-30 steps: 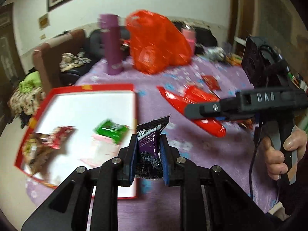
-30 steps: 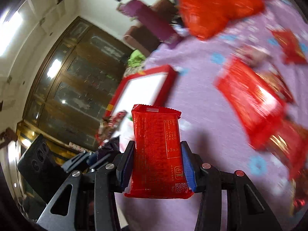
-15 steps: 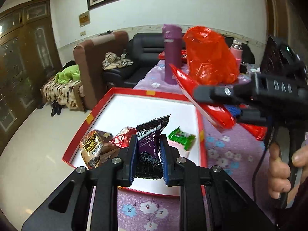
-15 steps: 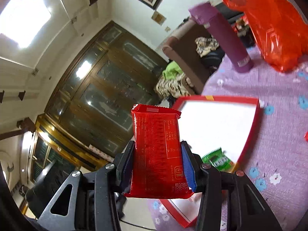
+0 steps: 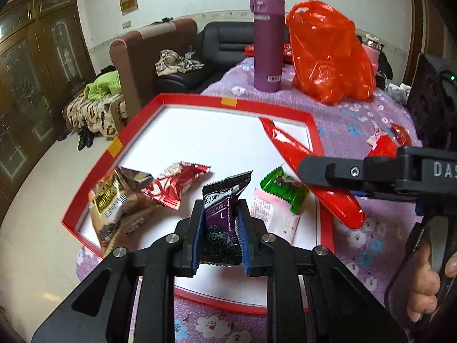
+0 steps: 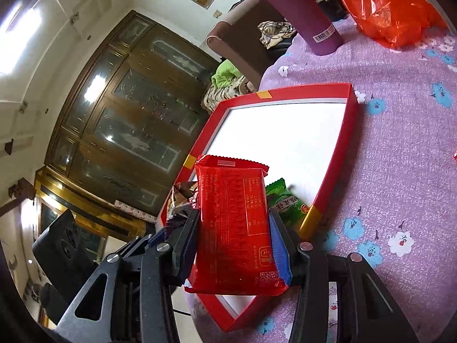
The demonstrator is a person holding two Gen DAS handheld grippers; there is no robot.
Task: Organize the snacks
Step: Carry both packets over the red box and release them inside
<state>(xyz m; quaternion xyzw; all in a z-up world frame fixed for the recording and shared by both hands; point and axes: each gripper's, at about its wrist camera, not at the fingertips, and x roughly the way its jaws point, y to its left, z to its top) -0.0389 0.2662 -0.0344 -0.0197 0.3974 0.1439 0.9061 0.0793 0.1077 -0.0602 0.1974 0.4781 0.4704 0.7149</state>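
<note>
**snackfan22:** ok so what's each hand got right now?

**umi_tinkerer:** Left gripper [image 5: 220,238] is clamped on a purple-and-black snack packet [image 5: 222,223], standing upright between the blue pads, held over the near part of the red box [image 5: 137,131]. Right gripper [image 6: 232,253] is squeezing a red snack packet [image 6: 235,228], also upright, over the near left corner of that same box [image 6: 337,168]. From the left wrist view you can see the right gripper coming in from the right with the red packet [image 5: 300,160] sticking out toward the far left, over the box's right edge.

**snackfan22:** anything in the box already?

**umi_tinkerer:** Yep, all bunched at the near end on the white floor. A brown-and-gold packet [image 5: 114,208] at the near left, a red-and-silver packet [image 5: 177,184] just right of it and overlapping it, then a green packet [image 5: 282,190] lying on a pale pink packet [image 5: 271,217] on the right side. The far half of the floor is plain white.

**snackfan22:** and the rest of the table?

**umi_tinkerer:** Purple floral tablecloth [image 6: 400,120]. Beyond the box there's a purple flask [image 5: 268,43] standing upright, with an orange-red plastic bag [image 5: 328,54] just to its right. A couple more red wrappers [image 5: 385,143] are lying on the cloth at the right, behind the right gripper.
</note>
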